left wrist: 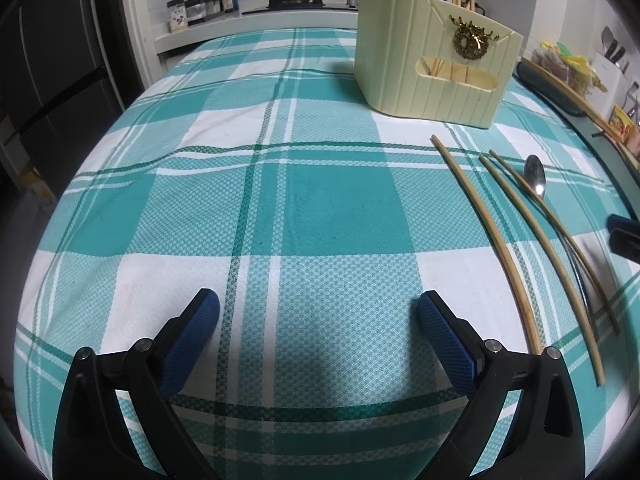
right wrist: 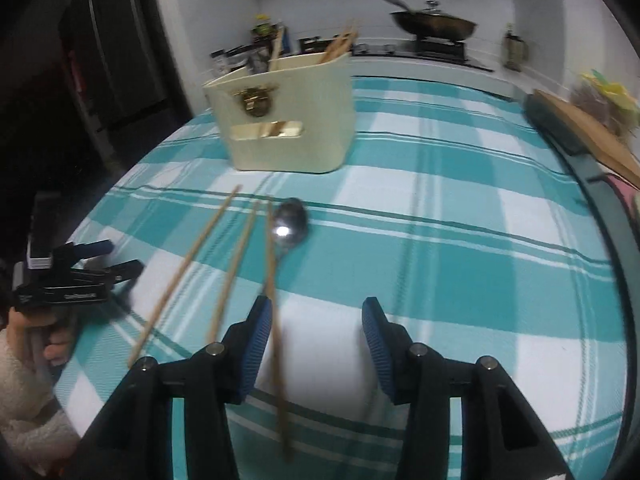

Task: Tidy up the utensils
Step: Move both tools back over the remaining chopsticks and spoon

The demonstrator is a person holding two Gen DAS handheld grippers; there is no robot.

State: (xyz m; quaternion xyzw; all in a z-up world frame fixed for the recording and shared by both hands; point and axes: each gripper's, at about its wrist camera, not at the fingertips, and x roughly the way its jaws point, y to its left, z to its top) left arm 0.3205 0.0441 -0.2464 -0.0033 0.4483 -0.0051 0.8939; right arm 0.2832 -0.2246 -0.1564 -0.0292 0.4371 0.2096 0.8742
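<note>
My left tongs stand wide apart over a bare patch of the checked cloth with nothing between the pads. They are clear of the utensils, which I take as leaving room for the other hand.

My right tongs are about half open and empty, low over the near end of the utensils. One chopstick runs along the inner face of the left pad; the view is blurred, so I cannot tell whether it touches. The gap looks set for a thin stick, not for anything bulky, so I judge this chopstick to be the next pick.

Just beyond, two more chopsticks lie side by side on the desk, fanned slightly, and a metal spoon lies with its bowl toward the holder, its handle running under or against the nearest chopstick.

Farther on stands the cream utensil holder, upright, with a few chopsticks already sticking out of its top. It is well apart from the loose pieces, so each needs lifting and carrying over. Behind it are a stove and a pan.
</note>
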